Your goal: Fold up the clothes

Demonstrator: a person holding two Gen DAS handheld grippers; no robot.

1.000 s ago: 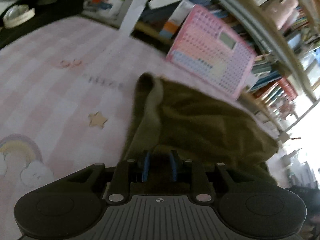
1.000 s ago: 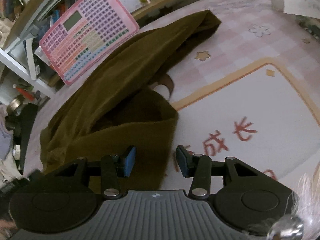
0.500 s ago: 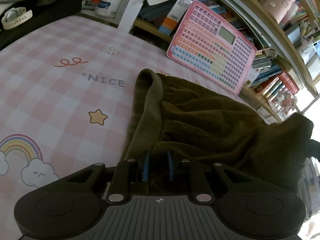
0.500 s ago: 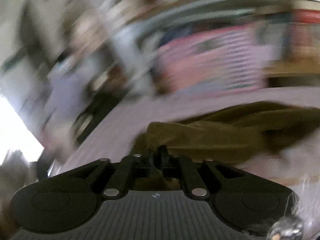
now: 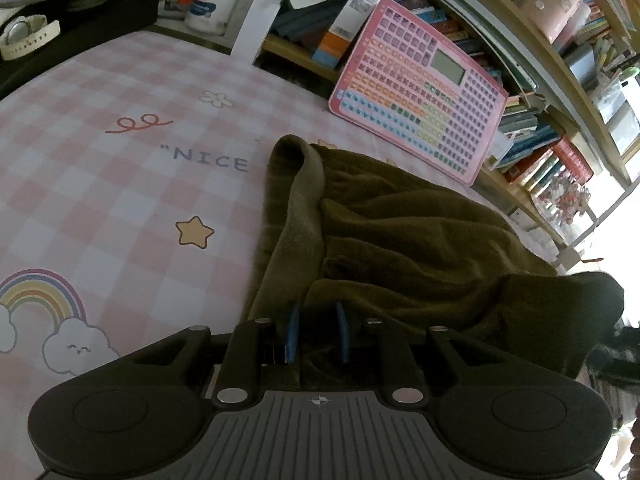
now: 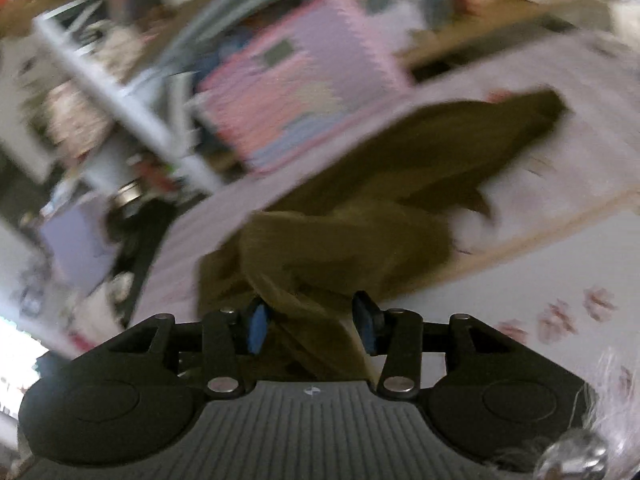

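An olive-brown garment lies rumpled on a pink checked mat. My left gripper is shut on the garment's near edge, with cloth bunched between its blue pads. At the right of the left wrist view, a dark raised lump of the same cloth stands above the mat. The right wrist view is blurred by motion. There the garment stretches away, and a fold of it hangs between the jaws of my right gripper. Those jaws are opening, and the pads stand apart from the fold.
A pink toy keyboard board leans against a low bookshelf behind the garment; it shows blurred as the board in the right view. A white jar and a wristwatch sit at the far left.
The right gripper closed on the garment's edge, lifted it and swung it over; its jaws now stand wider. A lump of cloth appeared at the right of the left view. The left gripper stayed put.
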